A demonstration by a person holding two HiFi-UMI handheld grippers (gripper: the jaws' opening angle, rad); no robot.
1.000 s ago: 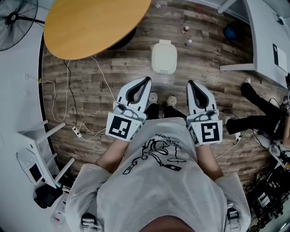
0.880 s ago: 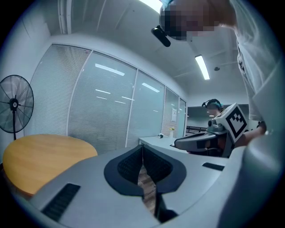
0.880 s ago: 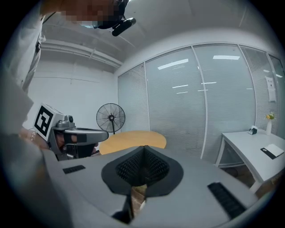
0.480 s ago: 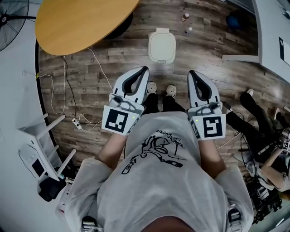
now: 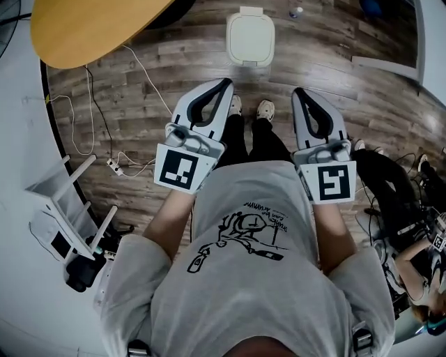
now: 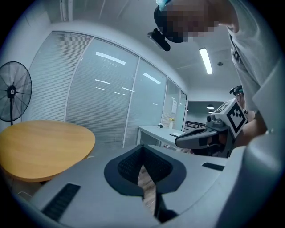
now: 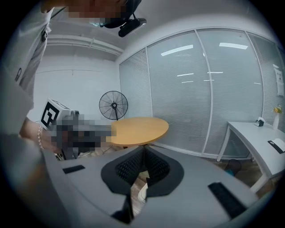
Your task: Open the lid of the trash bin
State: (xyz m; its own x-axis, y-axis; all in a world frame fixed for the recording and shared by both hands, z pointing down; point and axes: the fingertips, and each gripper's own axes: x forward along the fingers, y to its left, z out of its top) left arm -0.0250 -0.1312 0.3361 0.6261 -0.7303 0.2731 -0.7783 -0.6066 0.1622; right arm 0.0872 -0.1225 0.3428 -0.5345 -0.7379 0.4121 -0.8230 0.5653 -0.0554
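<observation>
- While I am holding my left gripper (image 5: 224,85) and right gripper (image 5: 300,93) pinched together, empty, the white rounded plastic trash bin (image 5: 249,61) is sitting well ahead between them, lid (image 5: 249,36) down.
- I am risking shoving the light bin away instead of catching its lid.

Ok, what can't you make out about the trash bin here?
Trash bin: head view shows only its top; sides, hinge and any pedal are hidden.
Left gripper view: no bin shows; the left gripper fills the lower frame.
Right gripper view: a pale shape in the gap of the right gripper, too little to name.
Small object at head view's top edge: too small.
</observation>
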